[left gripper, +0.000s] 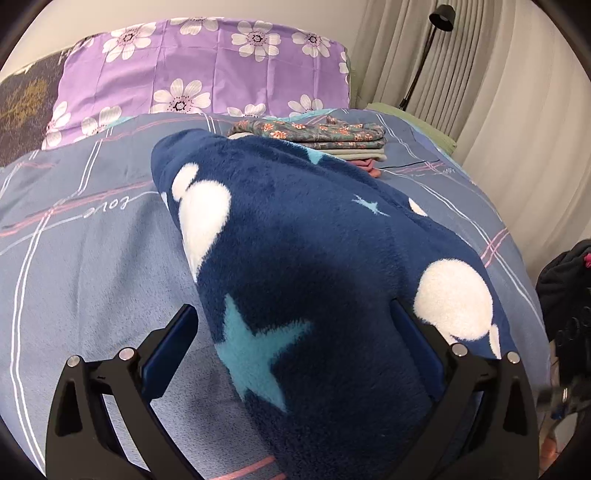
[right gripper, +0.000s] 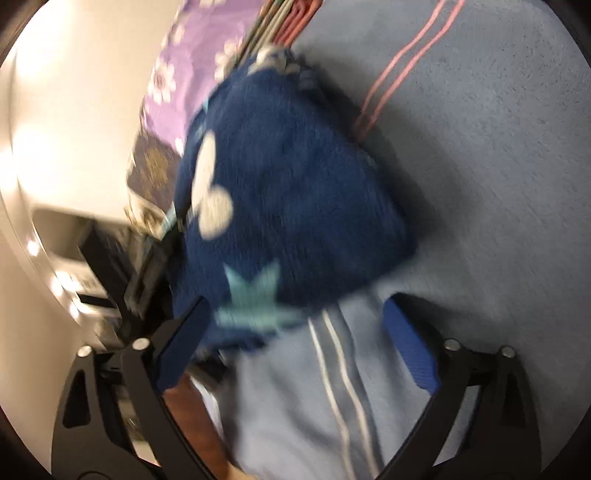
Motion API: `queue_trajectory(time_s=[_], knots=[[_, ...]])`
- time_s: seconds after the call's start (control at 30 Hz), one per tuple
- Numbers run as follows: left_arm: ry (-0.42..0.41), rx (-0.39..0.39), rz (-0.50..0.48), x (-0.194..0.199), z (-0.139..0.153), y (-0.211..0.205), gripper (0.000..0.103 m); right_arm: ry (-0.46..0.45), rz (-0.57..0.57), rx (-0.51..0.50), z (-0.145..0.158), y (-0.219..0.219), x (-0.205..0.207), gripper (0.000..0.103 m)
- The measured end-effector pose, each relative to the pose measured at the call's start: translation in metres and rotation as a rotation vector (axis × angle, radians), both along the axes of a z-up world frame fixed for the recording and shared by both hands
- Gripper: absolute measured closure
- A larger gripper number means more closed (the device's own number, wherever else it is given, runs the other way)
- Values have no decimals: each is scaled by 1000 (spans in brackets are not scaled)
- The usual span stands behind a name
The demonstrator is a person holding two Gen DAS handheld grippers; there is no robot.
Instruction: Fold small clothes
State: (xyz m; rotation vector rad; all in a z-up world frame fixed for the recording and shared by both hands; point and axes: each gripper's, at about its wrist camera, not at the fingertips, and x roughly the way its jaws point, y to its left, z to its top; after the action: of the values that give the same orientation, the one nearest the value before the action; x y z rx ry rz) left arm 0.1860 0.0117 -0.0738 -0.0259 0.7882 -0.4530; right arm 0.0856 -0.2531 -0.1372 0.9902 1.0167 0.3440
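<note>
A dark blue fleece garment (left gripper: 295, 236) with white blobs and light blue stars lies bunched on the blue plaid bed cover (left gripper: 92, 258). My left gripper (left gripper: 291, 332) is open, its blue pads wide apart on either side of the garment's near end, which lies between them. In the blurred, tilted right wrist view the same garment (right gripper: 288, 184) lies ahead of my right gripper (right gripper: 291, 328), which is open with its pads apart at the garment's near edge.
A stack of folded clothes (left gripper: 314, 136), floral one on top, sits at the back of the bed. Purple flowered pillows (left gripper: 203, 66) lie behind it. Curtains (left gripper: 498, 92) and a black floor lamp (left gripper: 441, 16) stand at the right. Dark things (left gripper: 565, 295) sit off the bed's right edge.
</note>
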Motion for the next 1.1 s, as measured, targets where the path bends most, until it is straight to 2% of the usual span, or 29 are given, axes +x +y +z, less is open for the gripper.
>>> queue_trajectory(time_s=[0.1,0.17,0.33,0.47,0.57,0.63,0.7,0.77,0.83,0.87,0.93,1.03,1.1], knots=[[2,-10,-7,1,-1,0,1,0,-128,54,-3,-3,2,2],[9,-17,-8,3,-1,0,1,14,-163,30,-1,2,10,2],[21,-33,-5,3,-2,1,1,30,-216,-51,5,13,18,2],[42,-112,-54,11,1,11,1,28,-242,-57,4,19,19,2],[70,-201,-96,34,2,25,1,17,-213,-39,1,10,15,2],[81,-254,-55,50,2,34,1,9,-196,-23,-1,5,14,2],[93,-305,29,76,1,46,1,0,-191,-14,0,4,12,2],[114,-291,79,98,-3,49,1,-6,-193,-18,0,6,11,2],[157,-268,77,128,-17,47,1,1,-201,-20,2,7,11,2],[177,-280,73,137,-23,46,1,10,-211,-12,3,7,13,2],[231,-350,55,156,-37,46,1,20,-223,9,1,5,21,2],[179,-314,42,166,-37,34,1,28,-228,16,2,5,25,2],[161,-301,31,166,-35,28,1,36,-196,-26,5,8,33,4]])
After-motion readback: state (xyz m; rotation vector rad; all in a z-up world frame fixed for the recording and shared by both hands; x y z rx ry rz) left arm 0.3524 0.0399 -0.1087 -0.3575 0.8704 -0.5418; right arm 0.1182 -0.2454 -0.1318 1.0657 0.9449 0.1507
